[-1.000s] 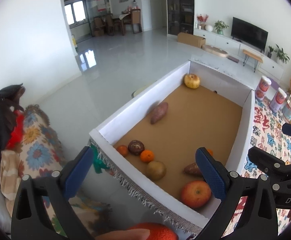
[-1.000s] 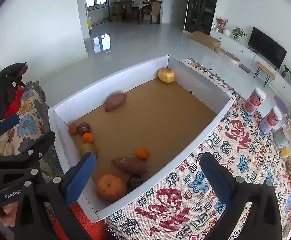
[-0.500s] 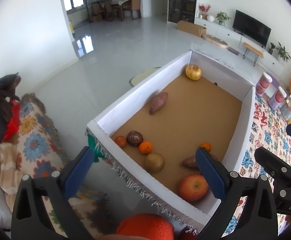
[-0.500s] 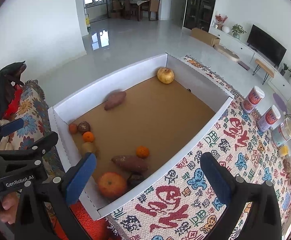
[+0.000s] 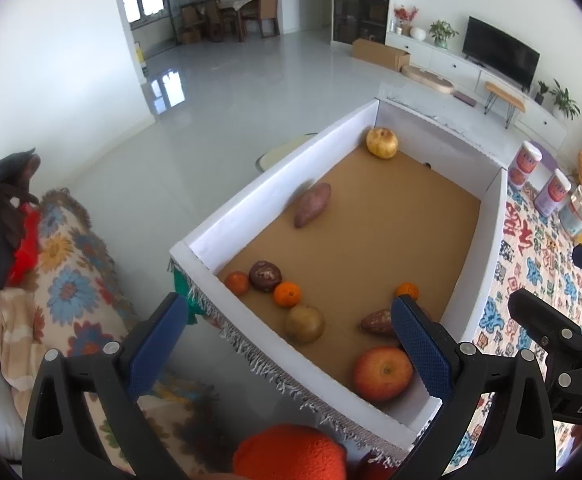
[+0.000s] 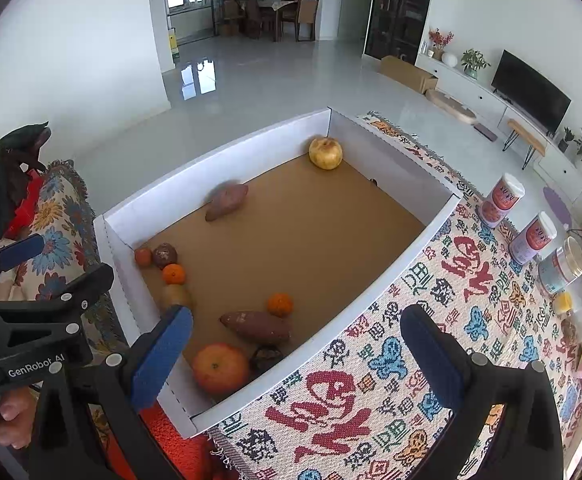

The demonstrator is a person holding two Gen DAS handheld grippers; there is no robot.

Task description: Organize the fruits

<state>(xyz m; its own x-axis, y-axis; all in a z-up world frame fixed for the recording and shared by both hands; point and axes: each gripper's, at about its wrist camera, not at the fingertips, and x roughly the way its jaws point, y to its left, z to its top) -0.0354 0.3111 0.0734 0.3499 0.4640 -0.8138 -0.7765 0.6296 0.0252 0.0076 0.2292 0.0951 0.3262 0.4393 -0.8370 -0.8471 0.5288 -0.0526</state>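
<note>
1. Since a second ago both claws have risen and drawn back a little from the box [image 5: 275, 184]; more of its near white wall and the fringed cloth edge now shows in the left wrist view, and no fruit has shifted
2. Left claw [image 5: 287, 344] has its blue pads wide apart with nothing between them, hanging above the near left corner of the box. Right claw [image 6: 297, 346] is likewise spread and bare, over the near right wall and the patterned cloth [image 6: 371, 392] on the worktop
3. Fruits lie scattered inside the box: a red apple [image 5: 383, 372] in the near corner, a dark fruit [image 6: 266, 358] touching it, a sweet potato [image 6: 257, 326] just beyond, a small orange [image 6: 279, 304] beside that
4. Along the near left wall sits a row: a tiny orange fruit [image 5: 237, 282], a dark round fruit [image 5: 265, 275], a mandarin [image 5: 287, 293] and a brownish pear-like fruit [image 5: 304, 323]. A second sweet potato [image 5: 312, 204] lies by the left wall and a yellow apple [image 5: 382, 143] in the far corner
5. Nearest to the left claw is the row along the wall, just ahead and below; the near sweet potato lies with its long axis roughly across the right claw's line, so its pads would close across the narrow width
6. Whether sorting is under way or finished cannot be settled; the spread fits either
</note>
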